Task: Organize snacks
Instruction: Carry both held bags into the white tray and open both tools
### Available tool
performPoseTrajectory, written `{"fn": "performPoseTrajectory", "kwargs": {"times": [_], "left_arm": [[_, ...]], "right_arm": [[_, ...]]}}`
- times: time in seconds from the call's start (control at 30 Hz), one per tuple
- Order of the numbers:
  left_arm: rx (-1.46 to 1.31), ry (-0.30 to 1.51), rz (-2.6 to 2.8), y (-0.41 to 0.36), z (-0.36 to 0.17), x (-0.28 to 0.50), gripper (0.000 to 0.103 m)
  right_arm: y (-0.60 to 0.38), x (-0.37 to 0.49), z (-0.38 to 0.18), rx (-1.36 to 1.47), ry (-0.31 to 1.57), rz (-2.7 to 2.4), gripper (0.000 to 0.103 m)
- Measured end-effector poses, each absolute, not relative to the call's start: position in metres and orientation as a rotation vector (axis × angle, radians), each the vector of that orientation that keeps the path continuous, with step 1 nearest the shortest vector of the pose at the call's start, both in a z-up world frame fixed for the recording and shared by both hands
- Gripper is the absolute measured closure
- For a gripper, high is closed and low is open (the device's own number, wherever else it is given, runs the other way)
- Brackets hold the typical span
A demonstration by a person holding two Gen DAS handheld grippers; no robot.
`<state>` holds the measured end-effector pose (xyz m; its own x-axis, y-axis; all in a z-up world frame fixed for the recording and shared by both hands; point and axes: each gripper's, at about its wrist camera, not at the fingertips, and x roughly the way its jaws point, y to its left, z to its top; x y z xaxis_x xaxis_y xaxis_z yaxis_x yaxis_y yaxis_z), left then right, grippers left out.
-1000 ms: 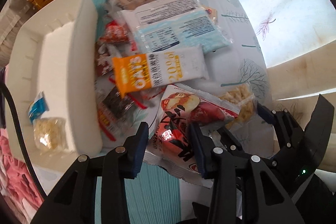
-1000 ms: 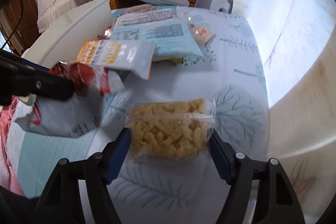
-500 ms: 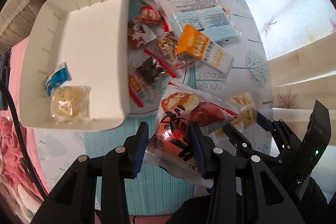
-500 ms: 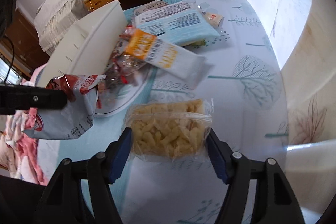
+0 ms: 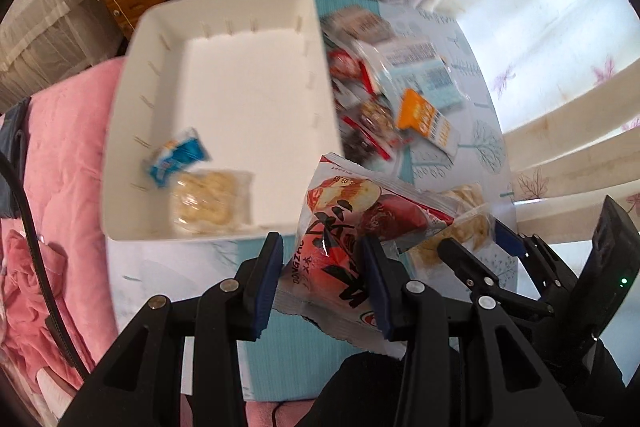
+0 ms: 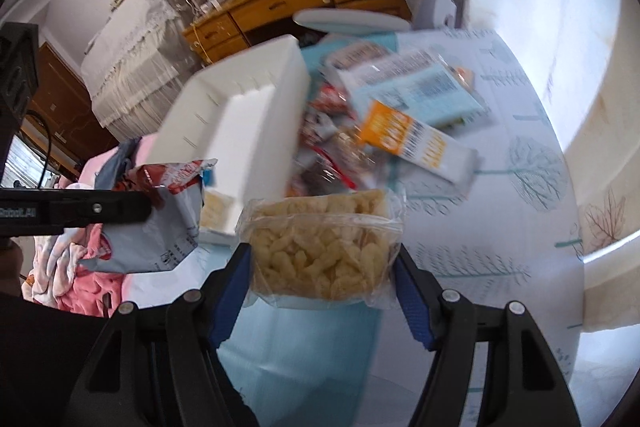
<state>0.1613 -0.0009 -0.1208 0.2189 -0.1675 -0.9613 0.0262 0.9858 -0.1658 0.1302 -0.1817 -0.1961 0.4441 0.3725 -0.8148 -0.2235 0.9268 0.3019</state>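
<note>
**Two snack packets held above the table beside the white bin**

Two packets are carried, one per gripper. In the left wrist view, the left gripper (image 5: 322, 267) is clamped on a red-and-white snack bag (image 5: 340, 223), the blue pads pressed against its lower sides; the bag is seen at about 5 o'clock from the white bin (image 5: 224, 39). Inside the bin, a small blue packet (image 5: 176, 157) and a clear pack of pale snacks (image 5: 212, 201) are seen lying near its lower left corner, just beside each other.

In the right wrist view, the right gripper (image 6: 322, 275) is closed on a clear bag of puffed snacks (image 6: 320, 247), held by both sides. A slight closing of its jaws has just taken place, with the bag between them.

At 3 o'clock from the bin, a heap of loose snacks is spread on the table (image 5: 476, 147): an orange oats packet (image 5: 428, 121), a light blue pack (image 5: 424, 75) above it, and several blurred red and dark wrappers (image 5: 360, 123) next to the bin wall.
</note>
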Motion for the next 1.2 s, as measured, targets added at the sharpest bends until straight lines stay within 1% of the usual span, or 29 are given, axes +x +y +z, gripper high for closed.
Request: {"fn": "performPoseTrajectory", "kwargs": {"times": [0.27,0.47,0.67,0.87,0.9,0.93,1.0,1.13,1.2], "left_arm": [[-0.157,1.282,-0.153,0.056,-0.114,0.164,0.064],[-0.150,1.200,-0.183,0.092,-0.112,0.170,0.064],[-0.157,1.165,-0.159,0.132,-0.120,0.181,0.064],[-0.147,1.197,-0.108,0.153,-0.133,0.189,0.064],[-0.156,1.202,-0.106,0.156,-0.134,0.190,0.063],[-0.161,1.205,-0.099,0.158,-0.136,0.191,0.061],[-0.150,1.205,-0.095,0.159,-0.136,0.192,0.039],[-0.128,1.196,-0.114,0.151,-0.134,0.191,0.033],[-0.126,1.198,-0.127,0.145,-0.133,0.189,0.032]], "right_arm": [[-0.125,0.133,-0.177,0.158,0.974,0.385,0.034],[-0.090,0.141,-0.175,0.178,0.943,0.380,0.034],[-0.060,0.152,-0.179,0.189,0.917,0.355,0.034],[-0.040,0.161,-0.187,0.204,0.919,0.320,0.034],[-0.039,0.161,-0.189,0.209,0.923,0.317,0.032],[-0.037,0.162,-0.191,0.208,0.932,0.302,0.032],[-0.036,0.164,-0.195,0.203,0.954,0.281,0.030],[-0.041,0.163,-0.196,0.213,0.966,0.258,0.028],[-0.045,0.160,-0.194,0.210,0.963,0.252,0.025]]}}
